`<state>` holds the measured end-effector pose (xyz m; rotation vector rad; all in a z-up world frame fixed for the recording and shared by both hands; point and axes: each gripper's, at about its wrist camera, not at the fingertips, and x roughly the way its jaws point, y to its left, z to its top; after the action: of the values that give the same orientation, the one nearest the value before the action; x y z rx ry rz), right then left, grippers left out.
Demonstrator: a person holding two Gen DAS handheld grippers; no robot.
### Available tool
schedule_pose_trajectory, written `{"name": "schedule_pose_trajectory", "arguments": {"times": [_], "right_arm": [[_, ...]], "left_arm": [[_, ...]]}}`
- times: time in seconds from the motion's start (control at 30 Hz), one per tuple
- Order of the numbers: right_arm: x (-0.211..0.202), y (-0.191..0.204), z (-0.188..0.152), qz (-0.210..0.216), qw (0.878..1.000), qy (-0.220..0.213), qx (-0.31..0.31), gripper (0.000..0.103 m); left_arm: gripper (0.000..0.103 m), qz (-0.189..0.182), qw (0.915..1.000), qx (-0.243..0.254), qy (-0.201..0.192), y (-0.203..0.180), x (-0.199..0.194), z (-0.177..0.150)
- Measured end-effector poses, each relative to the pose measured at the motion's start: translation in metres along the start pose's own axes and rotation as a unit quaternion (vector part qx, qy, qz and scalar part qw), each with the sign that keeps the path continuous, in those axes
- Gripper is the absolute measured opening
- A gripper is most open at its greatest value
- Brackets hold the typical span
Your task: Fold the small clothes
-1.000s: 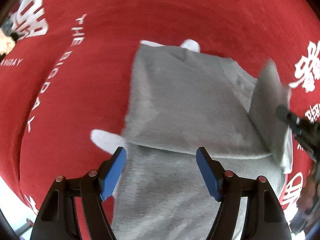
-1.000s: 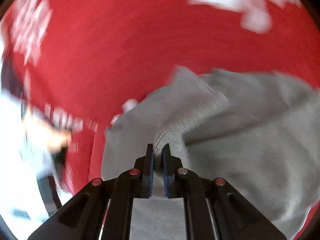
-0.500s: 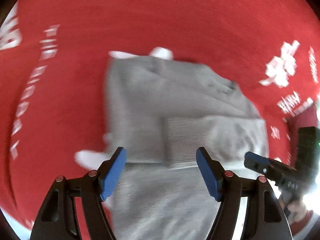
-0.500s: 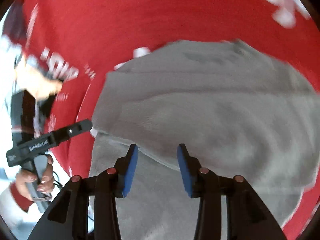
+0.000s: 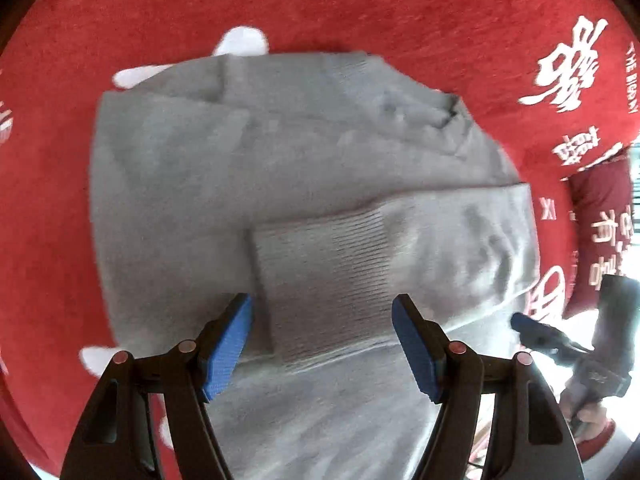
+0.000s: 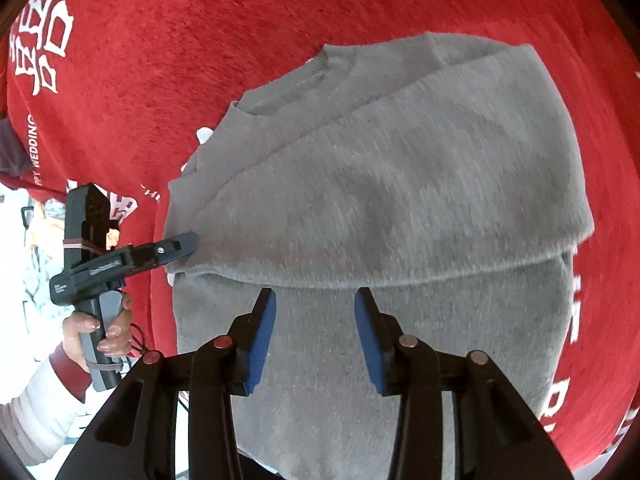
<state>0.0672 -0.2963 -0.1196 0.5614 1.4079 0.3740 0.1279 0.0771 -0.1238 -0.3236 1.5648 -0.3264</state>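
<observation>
Grey sweater [image 5: 248, 168] on red cloth [image 5: 360, 4] w/ "THE BIG…" print; both tongs agape.

Red cloth [image 5: 360, 4] — white lettering [image 5: 568, 68]; bright daylight beyond

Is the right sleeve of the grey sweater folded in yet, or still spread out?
Folded in. The sleeve lies across the body of the grey sweater, its ribbed cuff resting flat near the middle.
</observation>
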Motion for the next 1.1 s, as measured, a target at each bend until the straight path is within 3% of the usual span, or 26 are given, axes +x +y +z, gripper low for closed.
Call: {"name": "schedule_pose_trajectory", "arguments": {"times": [0.27, 0.3, 0.37, 0.43, 0.67, 0.93, 1.03, 1.07, 1.1], "right_arm": [[0.000, -0.003, -0.003, 0.009, 1.000, 0.000, 0.004, 0.045], [-0.001, -0.003, -0.003, 0.009, 1.000, 0.000, 0.004, 0.045], [0.000, -0.006, -0.005, 0.011, 1.000, 0.001, 0.008, 0.044], [0.001, -0.010, -0.006, 0.010, 1.000, 0.003, 0.016, 0.044], [-0.005, -0.043, -0.007, 0.016, 0.996, -0.020, 0.091, 0.044], [-0.014, -0.092, 0.019, 0.035, 0.976, -0.083, 0.198, 0.044], [-0.017, -0.103, 0.022, 0.017, 0.973, -0.092, 0.209, 0.041], [-0.020, -0.108, 0.022, 0.016, 0.972, -0.097, 0.213, 0.041], [-0.022, -0.109, 0.022, 0.013, 0.972, -0.100, 0.213, 0.041]], "left_arm": [[0.070, -0.061, 0.9980, -0.017, -0.004, -0.007, 0.007, 0.006], [0.065, -0.064, 0.9978, -0.018, -0.005, -0.008, 0.008, 0.007], [0.034, -0.058, 0.9981, -0.020, 0.003, -0.011, 0.011, 0.006], [0.015, -0.065, 0.9975, -0.029, 0.010, -0.008, 0.016, 0.004], [0.015, -0.067, 0.9955, -0.011, -0.066, -0.012, -0.017, 0.004], [0.015, -0.044, 0.9954, 0.001, -0.085, -0.006, -0.030, 0.015], [0.018, 0.023, 0.9975, 0.008, -0.067, 0.003, -0.015, 0.003], [0.029, 0.044, 0.9972, 0.004, -0.060, 0.007, -0.011, -0.001], [0.030, 0.060, 0.9967, -0.004, -0.055, 0.012, -0.008, -0.005]]}}
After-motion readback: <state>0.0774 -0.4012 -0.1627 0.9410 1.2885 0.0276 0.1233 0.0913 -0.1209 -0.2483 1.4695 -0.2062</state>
